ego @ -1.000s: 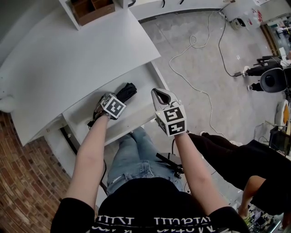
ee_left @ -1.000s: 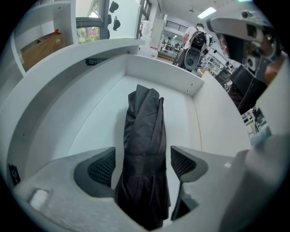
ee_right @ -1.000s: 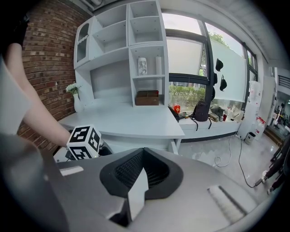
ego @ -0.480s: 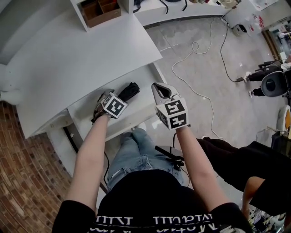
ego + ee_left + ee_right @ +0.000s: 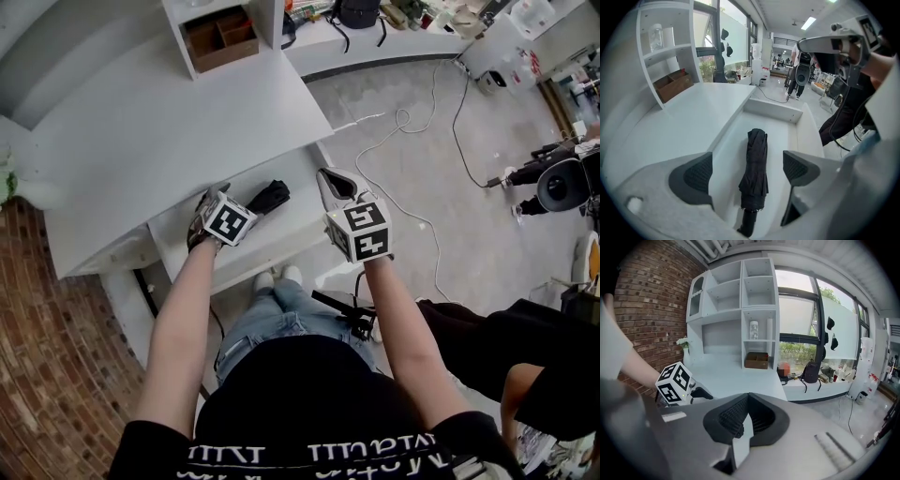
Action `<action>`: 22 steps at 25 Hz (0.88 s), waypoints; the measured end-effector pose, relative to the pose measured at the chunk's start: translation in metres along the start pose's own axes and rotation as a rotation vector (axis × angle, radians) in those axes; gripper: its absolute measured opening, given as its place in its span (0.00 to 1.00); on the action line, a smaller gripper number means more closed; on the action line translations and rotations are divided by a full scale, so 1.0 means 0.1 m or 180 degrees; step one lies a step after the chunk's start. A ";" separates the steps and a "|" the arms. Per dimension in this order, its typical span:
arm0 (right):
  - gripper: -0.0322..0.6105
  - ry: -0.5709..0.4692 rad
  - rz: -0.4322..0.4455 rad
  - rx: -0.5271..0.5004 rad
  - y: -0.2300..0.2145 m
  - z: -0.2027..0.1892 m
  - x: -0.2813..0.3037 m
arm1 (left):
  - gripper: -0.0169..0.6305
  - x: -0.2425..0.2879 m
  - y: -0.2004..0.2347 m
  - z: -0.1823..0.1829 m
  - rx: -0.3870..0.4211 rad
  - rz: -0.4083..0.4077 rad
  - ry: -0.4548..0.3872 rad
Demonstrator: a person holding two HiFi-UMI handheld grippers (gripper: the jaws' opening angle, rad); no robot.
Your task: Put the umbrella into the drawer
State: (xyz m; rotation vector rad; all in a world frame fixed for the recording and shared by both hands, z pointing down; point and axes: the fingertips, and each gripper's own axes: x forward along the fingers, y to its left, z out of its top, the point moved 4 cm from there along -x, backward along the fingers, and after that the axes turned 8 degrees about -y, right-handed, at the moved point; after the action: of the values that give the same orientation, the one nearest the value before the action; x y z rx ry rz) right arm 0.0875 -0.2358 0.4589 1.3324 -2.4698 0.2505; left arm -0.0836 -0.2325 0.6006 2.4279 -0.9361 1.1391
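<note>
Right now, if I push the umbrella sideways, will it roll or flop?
The umbrella is folded, roughly round, so it would probably roll. Its loose fabric folds likely give softly; the handle end looks stiffer. The drawer walls should stop it.

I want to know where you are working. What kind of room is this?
Probably an office or workroom: a white desk with shelves, cables trailing across the floor, and a backpack by the window.

The scene holds one black umbrella (image 5: 754, 164), one drawer (image 5: 773, 110), two grippers — left gripper (image 5: 749, 169), right gripper (image 5: 740, 420) — one brown box (image 5: 756, 360), one backpack (image 5: 810, 372).
</note>
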 end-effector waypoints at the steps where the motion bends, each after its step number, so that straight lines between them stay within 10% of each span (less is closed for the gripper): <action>1: 0.06 -0.0027 -0.0007 -0.0004 0.00 0.03 -0.01 | 0.76 -0.05 0.01 0.02 -0.0006 0.0022 -0.0038; 22: 0.06 -0.0582 -0.0083 -0.0179 0.08 0.80 -0.15 | 0.75 -1.27 0.50 0.50 -0.0603 0.0713 -0.1337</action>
State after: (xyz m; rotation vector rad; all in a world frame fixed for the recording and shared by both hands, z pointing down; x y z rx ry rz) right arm 0.0723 -0.2439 0.3786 1.4202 -2.5846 0.0545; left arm -0.1482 -0.2404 0.4706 2.4933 -1.4001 0.5697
